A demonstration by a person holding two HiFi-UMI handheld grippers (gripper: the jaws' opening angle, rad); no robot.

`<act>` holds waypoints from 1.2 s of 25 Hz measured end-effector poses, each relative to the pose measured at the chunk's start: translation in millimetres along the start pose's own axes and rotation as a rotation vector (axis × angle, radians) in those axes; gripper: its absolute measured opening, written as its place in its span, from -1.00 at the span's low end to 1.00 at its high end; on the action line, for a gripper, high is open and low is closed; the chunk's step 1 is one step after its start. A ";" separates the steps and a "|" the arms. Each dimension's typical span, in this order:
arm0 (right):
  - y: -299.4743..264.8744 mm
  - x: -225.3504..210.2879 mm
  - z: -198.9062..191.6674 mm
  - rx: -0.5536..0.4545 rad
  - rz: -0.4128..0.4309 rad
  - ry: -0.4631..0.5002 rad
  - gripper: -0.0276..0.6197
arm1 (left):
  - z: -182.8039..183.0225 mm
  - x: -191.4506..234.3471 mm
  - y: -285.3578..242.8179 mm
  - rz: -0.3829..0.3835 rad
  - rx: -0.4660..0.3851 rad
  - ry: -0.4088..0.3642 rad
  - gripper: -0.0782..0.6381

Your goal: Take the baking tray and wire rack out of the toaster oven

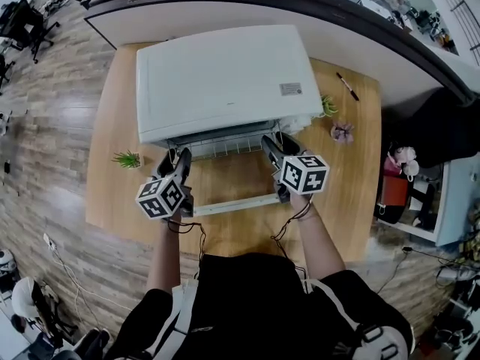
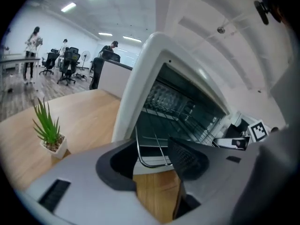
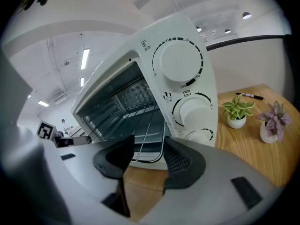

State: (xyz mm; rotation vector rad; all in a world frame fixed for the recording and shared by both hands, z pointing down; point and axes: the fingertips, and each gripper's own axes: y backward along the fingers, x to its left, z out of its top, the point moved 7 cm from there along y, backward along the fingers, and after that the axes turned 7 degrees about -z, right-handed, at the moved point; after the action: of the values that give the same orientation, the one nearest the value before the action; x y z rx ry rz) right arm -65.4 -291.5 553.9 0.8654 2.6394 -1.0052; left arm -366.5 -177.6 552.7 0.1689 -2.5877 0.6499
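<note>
- The toaster oven (image 1: 225, 73) sat mid-bench (image 1: 112, 126) with its door (image 1: 232, 203) dropped flat toward the person, so the cavity was open for reaching in.
- The wire rack (image 1: 225, 147) was in the oven mouth. Its front edge poked just past the opening, above the door, and the rest was inside.
- The left hand-held gripper (image 2: 152, 161) was spread wide and lined up on the rack's left front corner. The rounded wire corner showed in the gap, but the pads weren't pressing it.
- The right hand-held gripper (image 3: 147, 165) was the same: jaws apart, the rack's right front corner between them, no grip, just beside the dials (image 3: 178, 64).
- Judgement: one gripper per corner was likely meant to pull evenly, so the rack slid straight instead of jamming.
- Both grippers tilted down over the open door, on the approach line to the rack edge.
- The rack looked like thin bright metal wire with a rounded-corner frame and straight cross bars, probably light and stiff.
- The baking tray couldn't be told apart in the dark cavity; presumably it was still inside.
- Nothing was out of the oven yet.
- A potted plant (image 1: 129, 158) stood off to the side, clear of the pull path.
</note>
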 end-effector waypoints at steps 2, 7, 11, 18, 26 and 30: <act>7.1 1.0 -6.0 0.011 -0.009 0.009 -0.29 | -7.1 -3.6 6.7 0.008 0.022 -0.026 -0.19; 28.7 5.7 -24.7 0.029 -0.013 0.014 -0.29 | -24.0 -13.8 29.3 0.021 0.065 -0.050 -0.19; 42.4 6.0 -37.4 0.044 -0.016 0.026 -0.29 | -36.6 -21.5 40.4 0.046 0.087 -0.055 -0.19; 61.5 9.0 -59.1 0.054 -0.027 0.032 -0.29 | -54.8 -29.3 58.2 0.062 0.119 -0.072 -0.19; 90.3 18.1 -81.8 0.045 -0.049 0.025 -0.29 | -69.5 -38.0 84.5 0.040 0.118 -0.089 -0.19; 103.5 28.3 -91.3 0.029 -0.069 0.037 -0.30 | -73.6 -40.1 99.1 0.036 0.115 -0.113 -0.19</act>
State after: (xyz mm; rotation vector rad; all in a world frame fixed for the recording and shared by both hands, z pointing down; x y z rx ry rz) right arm -25.3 -156.5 555.6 0.8115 2.7088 -1.0566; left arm -323.4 -55.2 550.1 0.2024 -2.6675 0.8253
